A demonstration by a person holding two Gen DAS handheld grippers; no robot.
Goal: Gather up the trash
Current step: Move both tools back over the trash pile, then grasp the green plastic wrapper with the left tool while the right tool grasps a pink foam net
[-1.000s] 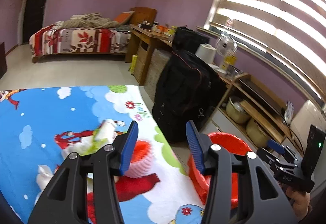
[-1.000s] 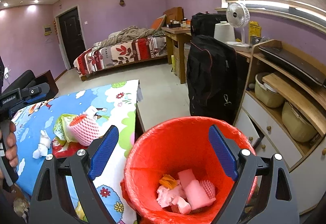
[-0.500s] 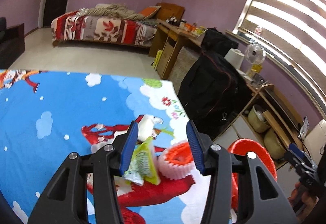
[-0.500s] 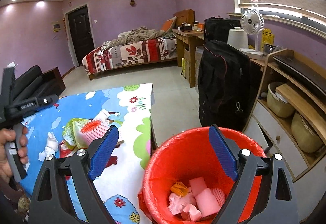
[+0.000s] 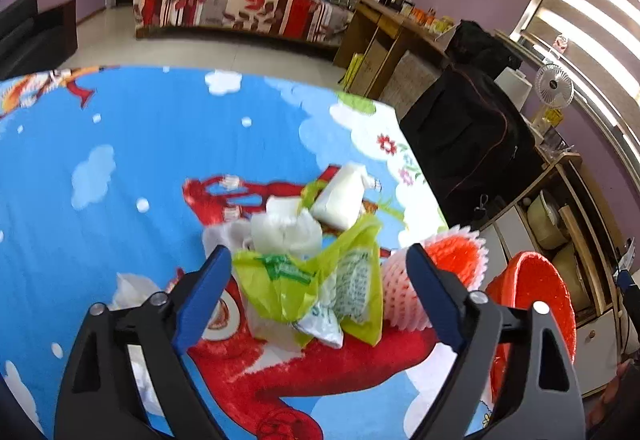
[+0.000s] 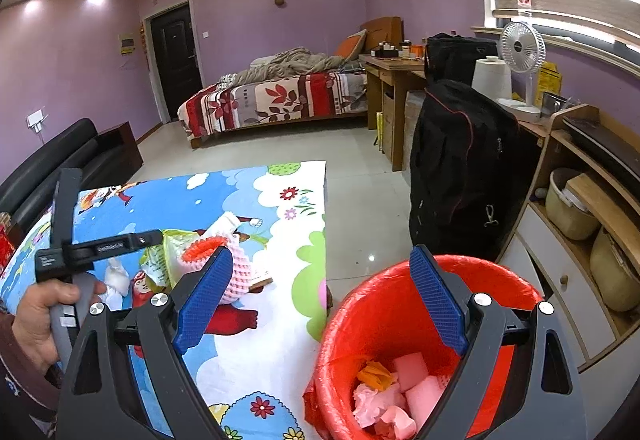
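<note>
A pile of trash lies on the cartoon tablecloth [image 5: 140, 143]: a yellow-green plastic bag [image 5: 320, 292], a crumpled white bag [image 5: 286, 230], a white packet [image 5: 340, 195] and a pink foam fruit net [image 5: 436, 268]. My left gripper [image 5: 320, 304] is open, its jaws on either side of the green bag, just above it. My right gripper [image 6: 320, 304] is open and empty beside the red bin [image 6: 360, 320], which holds pink foam pieces [image 6: 416, 384]. The foam net [image 6: 232, 260] and the left gripper's body [image 6: 100, 246] show in the right wrist view.
A white tissue [image 5: 132, 288] lies left of the pile. The red bin [image 5: 528, 304] stands off the table's right edge. A black suitcase [image 6: 464, 167], wooden shelves [image 6: 580, 207], a desk and a bed [image 6: 280, 95] stand beyond.
My left gripper has swung from the bin side back over the table and dropped down over the green bag. My right gripper has drawn back slightly from the bin.
</note>
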